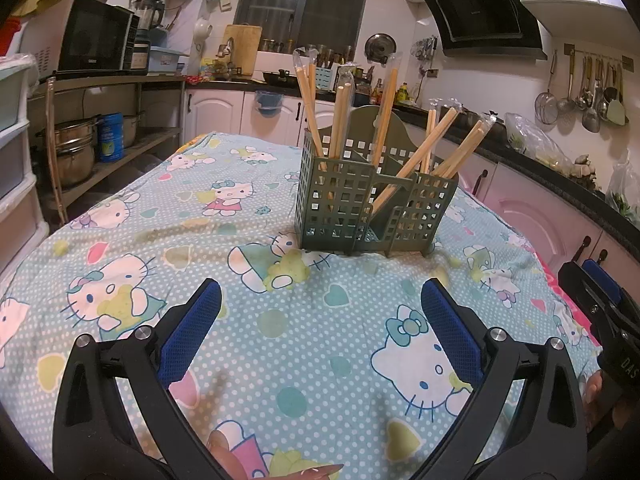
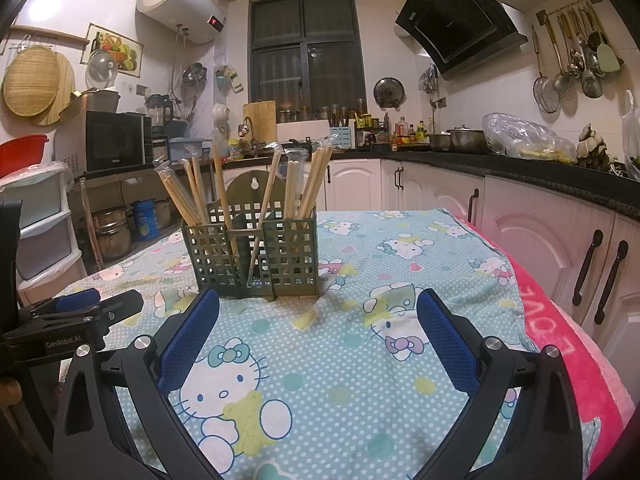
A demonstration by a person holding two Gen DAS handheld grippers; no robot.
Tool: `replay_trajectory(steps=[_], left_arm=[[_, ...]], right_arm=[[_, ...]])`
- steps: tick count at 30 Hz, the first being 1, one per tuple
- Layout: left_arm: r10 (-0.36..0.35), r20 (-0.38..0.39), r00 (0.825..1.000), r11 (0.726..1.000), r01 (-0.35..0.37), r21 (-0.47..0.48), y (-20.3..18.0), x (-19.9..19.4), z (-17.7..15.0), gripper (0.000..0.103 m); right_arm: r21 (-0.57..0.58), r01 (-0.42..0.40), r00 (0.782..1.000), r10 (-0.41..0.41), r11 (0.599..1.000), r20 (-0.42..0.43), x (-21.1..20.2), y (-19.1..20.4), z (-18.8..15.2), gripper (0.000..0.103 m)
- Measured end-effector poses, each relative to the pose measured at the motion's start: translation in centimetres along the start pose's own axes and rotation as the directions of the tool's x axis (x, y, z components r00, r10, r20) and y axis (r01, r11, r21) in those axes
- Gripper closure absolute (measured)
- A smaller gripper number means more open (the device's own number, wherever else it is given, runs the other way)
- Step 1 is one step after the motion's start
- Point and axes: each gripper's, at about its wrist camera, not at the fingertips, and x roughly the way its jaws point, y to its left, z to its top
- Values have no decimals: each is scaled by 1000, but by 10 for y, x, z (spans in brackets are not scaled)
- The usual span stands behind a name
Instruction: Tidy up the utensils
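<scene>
Both grippers are just hanging out over the table with nothing in them: the left gripper has its blue textured pads spread wide apart, and the right gripper is spread just the same, its mesh-looking blue pads framing bare cloth. From the left wrist view you can also catch the right gripper's black body off at the right edge, low over the table, and the right wrist view shows the left one at its left edge. Straight ahead of both sits the utensil caddy, a dull green plastic thing with gridded, square-holed walls, split into compartments, with a rounded back panel that has a hanging hole in it. It stands upright near the middle of the table, well clear of either gripper. Stuffed in it are the chopsticks, pale wood or bamboo, long and slim, a bunch of them in clear crinkly plastic sleeves. They lean every which way: some nearly upright in the left compartment, others fanning out to the right, and one slanting down into the low front slot. Everything rests on the tablecloth, a soft, slightly rumpled light blue fabric with white polka dots, hearts and cartoon cats. A fuzzy pink towel runs along the table's right edge. Behind are white cabinets with dark handles, a black countertop, and metal ladles hanging on the tiled wall.
</scene>
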Motion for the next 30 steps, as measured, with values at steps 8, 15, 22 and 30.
replay_trajectory(steps=[8, 15, 22, 30], left_arm=[[-1, 0, 1000, 1000, 1, -1, 1, 0, 0, 12], [0, 1, 1000, 1000, 0, -1, 1, 0, 0, 12], [-1, 1, 1000, 1000, 1, -1, 1, 0, 0, 12], [6, 2, 1000, 1000, -6, -3, 1, -1, 0, 12]], right_arm=[[-1, 0, 1000, 0, 1000, 2, 0, 0, 0, 7], [0, 1, 1000, -1, 1000, 0, 0, 0, 0, 7], [2, -1, 1000, 1, 1000, -2, 0, 0, 0, 7], [2, 0, 1000, 0, 1000, -2, 0, 0, 0, 7]])
